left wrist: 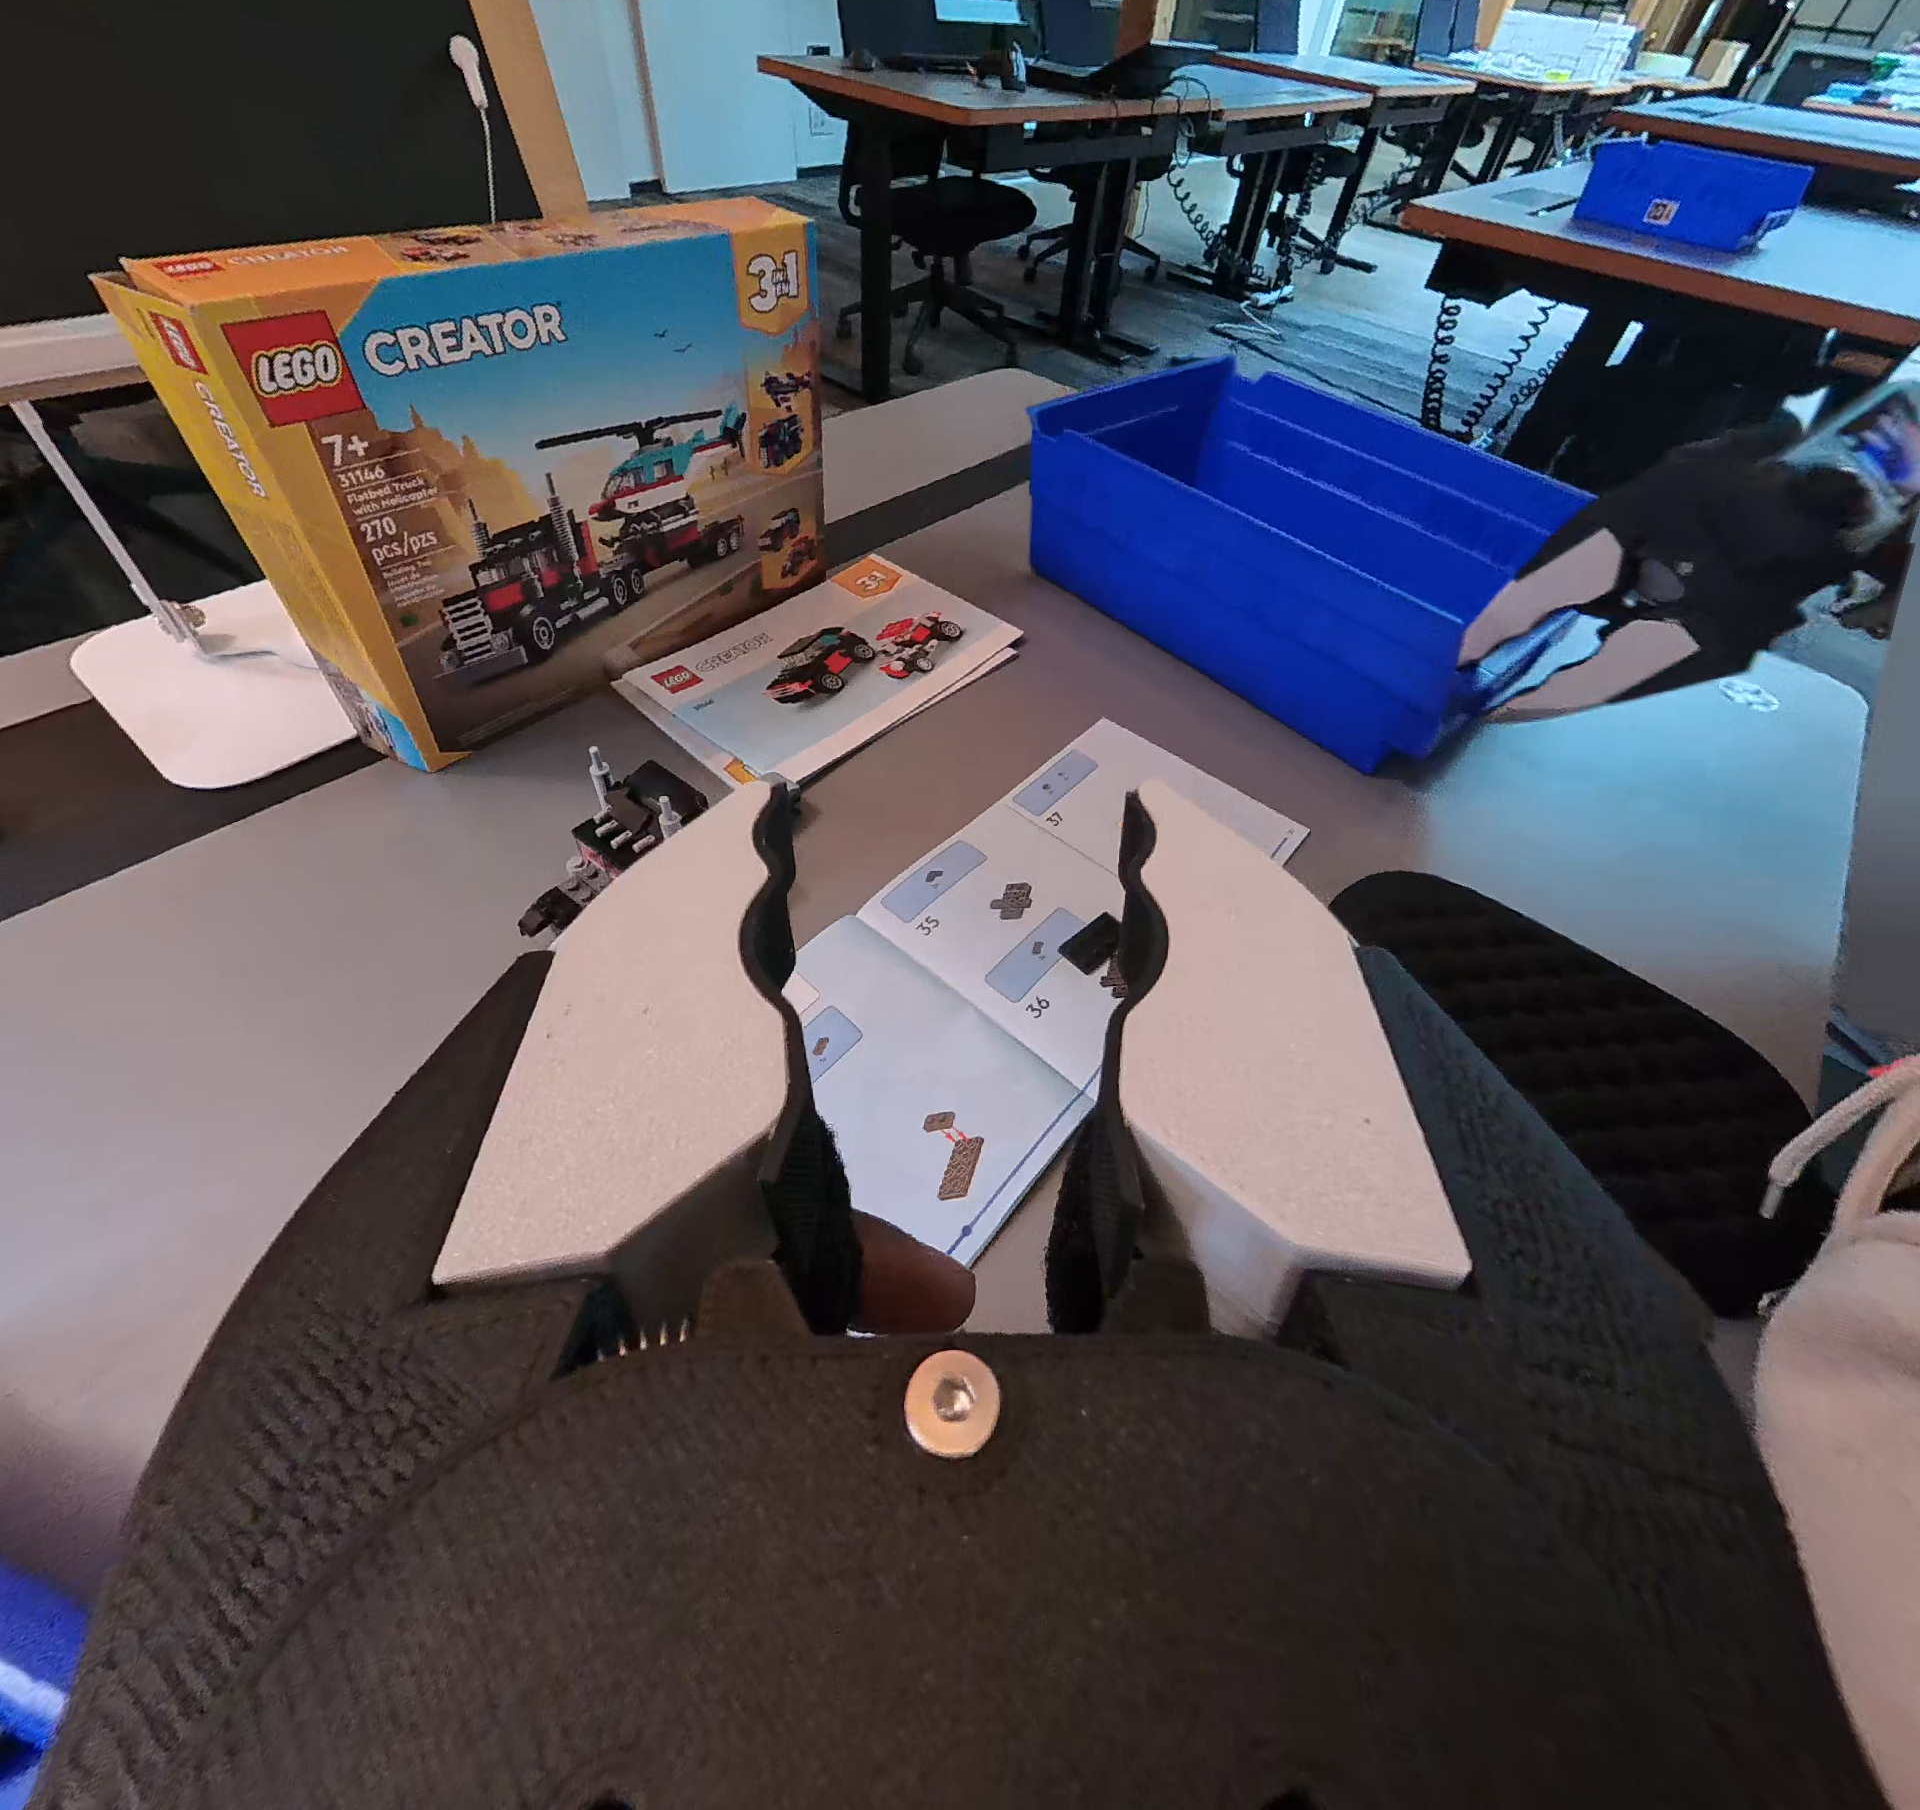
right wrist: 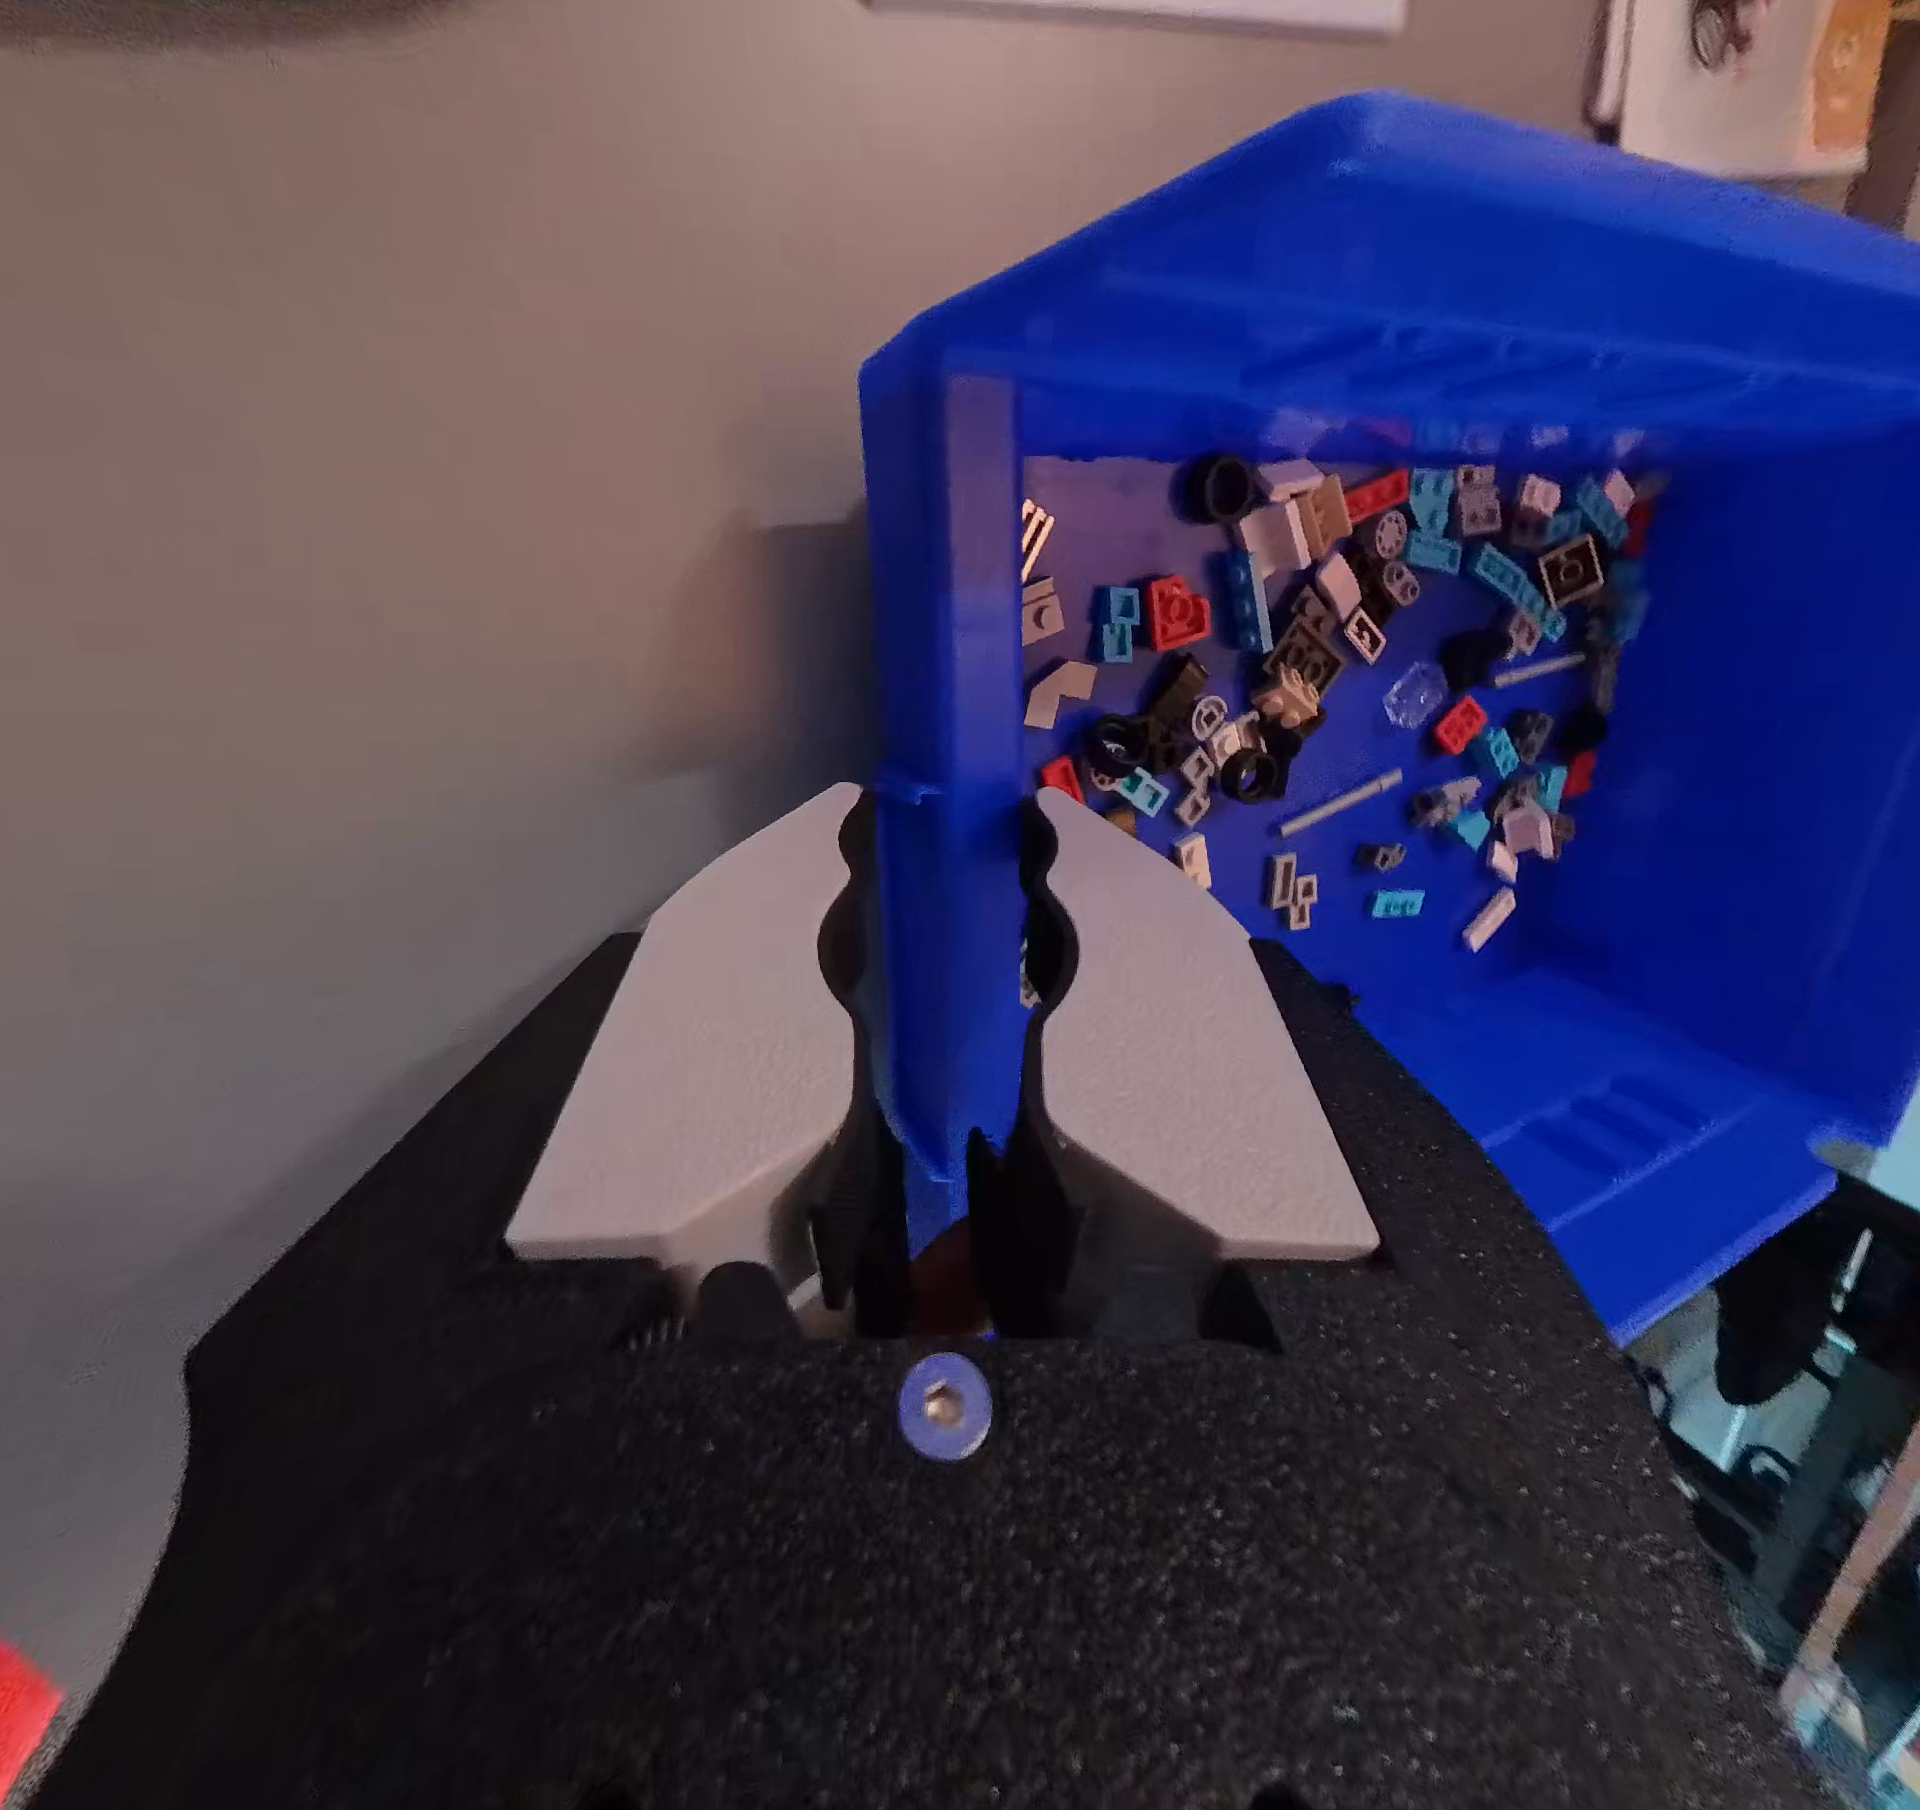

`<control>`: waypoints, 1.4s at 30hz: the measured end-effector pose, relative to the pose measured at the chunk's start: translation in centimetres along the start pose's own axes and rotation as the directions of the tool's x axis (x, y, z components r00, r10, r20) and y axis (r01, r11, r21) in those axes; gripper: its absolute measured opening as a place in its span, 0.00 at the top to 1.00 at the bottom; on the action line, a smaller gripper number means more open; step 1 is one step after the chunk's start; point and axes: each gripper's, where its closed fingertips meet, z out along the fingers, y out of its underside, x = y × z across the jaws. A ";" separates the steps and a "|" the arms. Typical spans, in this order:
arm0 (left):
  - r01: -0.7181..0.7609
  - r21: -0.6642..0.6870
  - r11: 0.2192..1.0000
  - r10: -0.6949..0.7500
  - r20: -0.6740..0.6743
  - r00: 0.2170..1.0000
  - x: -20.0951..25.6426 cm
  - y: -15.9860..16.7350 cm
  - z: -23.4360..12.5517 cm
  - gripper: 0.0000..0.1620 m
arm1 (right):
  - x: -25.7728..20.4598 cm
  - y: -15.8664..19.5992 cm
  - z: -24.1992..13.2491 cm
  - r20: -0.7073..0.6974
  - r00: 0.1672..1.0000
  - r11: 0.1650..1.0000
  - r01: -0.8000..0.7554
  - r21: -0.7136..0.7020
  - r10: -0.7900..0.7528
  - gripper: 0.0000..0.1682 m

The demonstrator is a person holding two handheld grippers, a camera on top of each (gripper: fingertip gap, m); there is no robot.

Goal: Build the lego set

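We see the right gripper [right wrist: 951, 815], pale grainy jaws with wavy black pads, clamped on the thin wall of a glossy blue plastic bin [right wrist: 1455, 306] at frame centre; loose bricks [right wrist: 1351, 659] lie scattered on its floor, upper right of the jaws. The left gripper [left wrist: 951, 804] hovers with jaws apart and empty over an open booklet [left wrist: 935, 1012] on the smooth grey surface [left wrist: 260, 981], a small black piece [left wrist: 1089, 941] just inside its right jaw. The cardboard box [left wrist: 499, 472] stands upper left; a part-built black model [left wrist: 623, 825] sits beside the left jaw.

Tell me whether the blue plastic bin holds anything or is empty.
Not empty. The right wrist view shows the blue plastic bin with many small loose bricks scattered over its floor, while the right gripper clamps its wall.
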 end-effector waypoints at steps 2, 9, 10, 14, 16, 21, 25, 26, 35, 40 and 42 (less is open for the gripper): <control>-0.003 -0.012 1.000 0.003 -0.009 1.000 0.0 0.1 0.3 0.62 | -2.1 -1.2 -0.8 0.037 0.999 1.000 0.001 0.018 -0.001 0.84; -0.006 -0.026 1.000 0.005 -0.022 1.000 0.1 0.4 0.7 0.62 | -8.4 -2.9 -3.7 0.220 0.971 0.994 -0.105 0.042 0.094 0.88; -0.005 -0.028 1.000 0.004 -0.020 1.000 0.1 0.5 0.6 0.62 | -9.0 -3.0 -4.1 0.251 0.961 0.990 -0.131 0.041 0.117 0.88; -0.001 -0.036 0.999 0.000 -0.011 1.000 0.0 0.8 0.3 0.62 | -10.4 -3.0 -4.9 0.330 0.923 0.974 -0.223 0.037 0.198 0.88; -0.007 -0.042 0.999 0.007 0.004 1.000 -0.3 0.8 0.1 0.62 | -10.2 -3.5 -5.6 0.332 0.913 0.958 -0.277 0.078 0.237 0.87; -0.018 -0.033 0.999 0.018 0.008 1.000 -0.2 0.5 -0.3 0.62 | -4.6 -6.6 -10.3 0.151 0.909 0.812 -0.414 0.411 0.388 0.83; -0.012 -0.024 1.000 0.012 0.010 1.000 -0.3 0.4 -0.2 0.62 | -0.2 -6.2 -13.1 -0.008 0.819 0.673 -0.466 0.574 0.574 0.86; -0.007 -0.024 1.000 0.007 0.004 1.000 -0.2 0.4 -0.1 0.62 | 0.1 -6.1 -13.4 -0.002 0.794 0.641 -0.488 0.592 0.607 0.87; -0.012 -0.042 0.999 0.012 -0.014 1.000 -0.1 0.6 0.8 0.65 | -1.4 -3.8 -11.2 0.099 0.636 0.512 -0.695 0.505 0.765 0.96; -0.037 -0.027 0.999 0.036 -0.041 0.999 0.4 0.3 1.2 0.78 | -1.0 -2.4 -10.2 0.070 0.571 0.481 -0.744 0.463 0.818 0.99; -0.045 -0.010 0.999 0.044 -0.055 0.997 0.6 0.1 1.1 0.85 | -0.3 -2.4 -10.6 0.067 0.554 0.453 -0.738 0.501 0.830 0.99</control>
